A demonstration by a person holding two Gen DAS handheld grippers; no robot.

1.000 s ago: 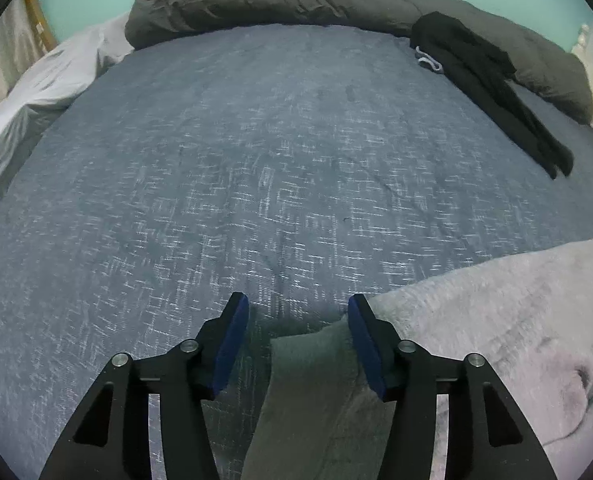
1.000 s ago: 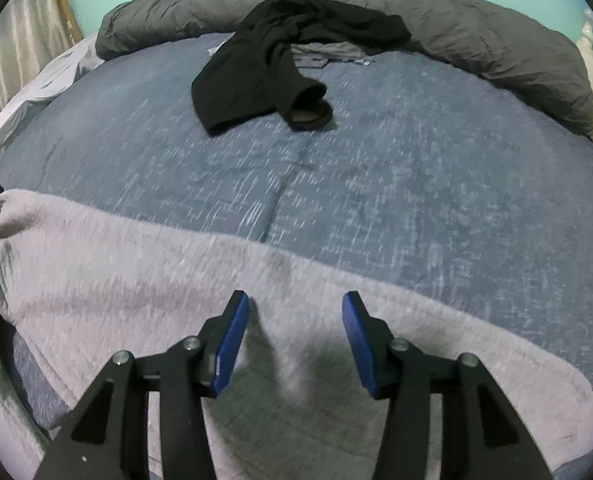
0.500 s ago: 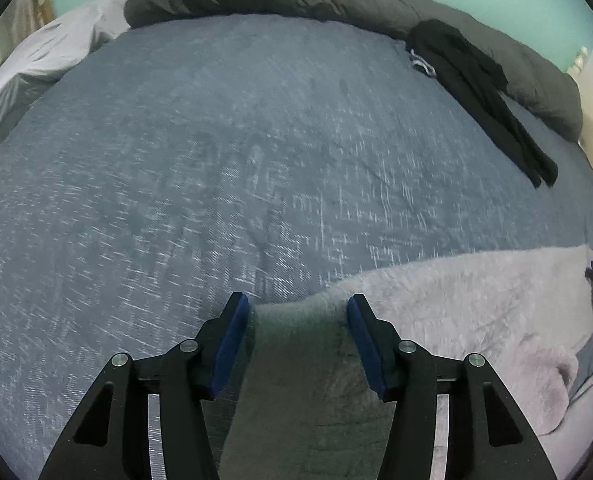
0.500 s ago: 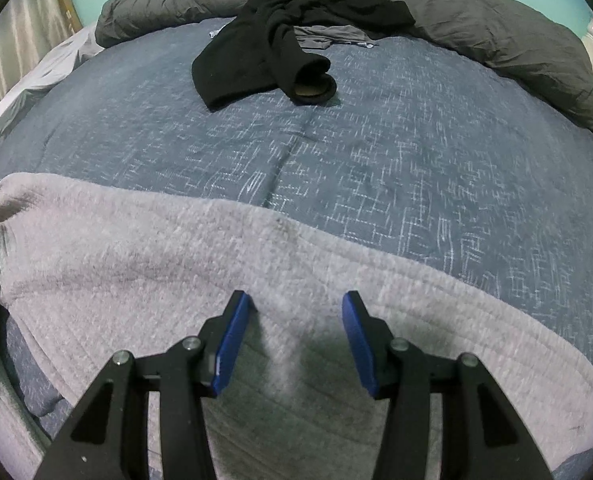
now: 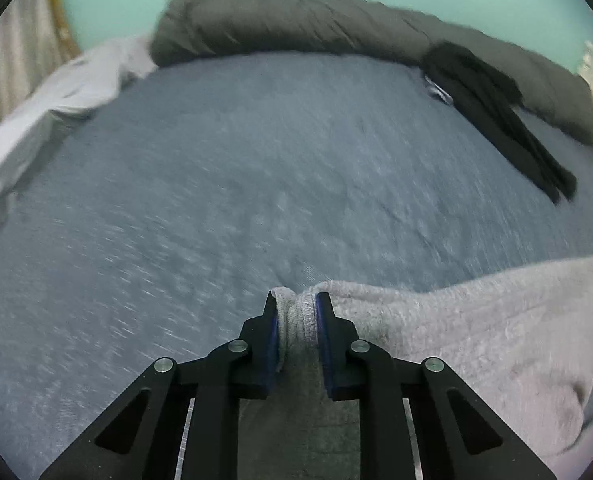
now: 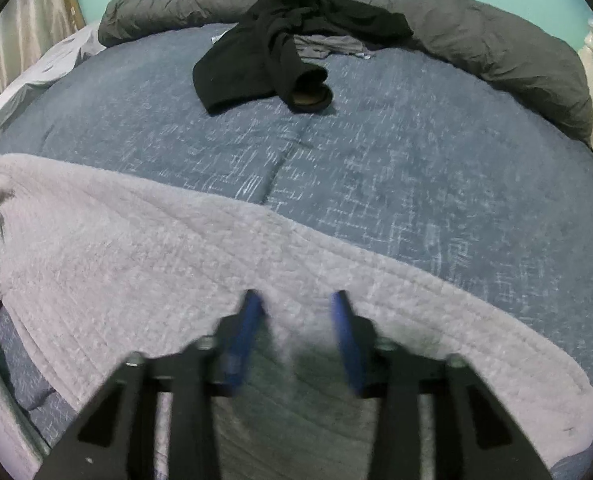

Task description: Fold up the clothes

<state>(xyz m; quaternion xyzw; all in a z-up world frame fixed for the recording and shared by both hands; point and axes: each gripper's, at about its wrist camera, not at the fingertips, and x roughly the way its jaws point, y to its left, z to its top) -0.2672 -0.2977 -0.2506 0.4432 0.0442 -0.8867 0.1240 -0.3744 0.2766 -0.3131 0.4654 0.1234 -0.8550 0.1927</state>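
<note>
A light grey fleece garment (image 6: 176, 264) lies spread across the near part of the blue bedspread (image 6: 416, 168). In the left wrist view my left gripper (image 5: 296, 304) is shut on a bunched ribbed edge of that grey garment (image 5: 476, 328), which trails off to the right. In the right wrist view my right gripper (image 6: 296, 300) is open, its blue pads straddling the garment's far edge with fabric lying between and under them. The fingers look blurred.
A crumpled black garment (image 6: 280, 48) lies at the far side of the bed, seen as a dark strip (image 5: 496, 112) in the left wrist view. A dark grey rolled duvet (image 6: 476, 28) lines the head of the bed. White sheets (image 5: 48, 112) hang at the left.
My left gripper has shut on the grey garment's edge, bunching it between the pads. My right gripper has stayed open over the garment and is moving slightly.
</note>
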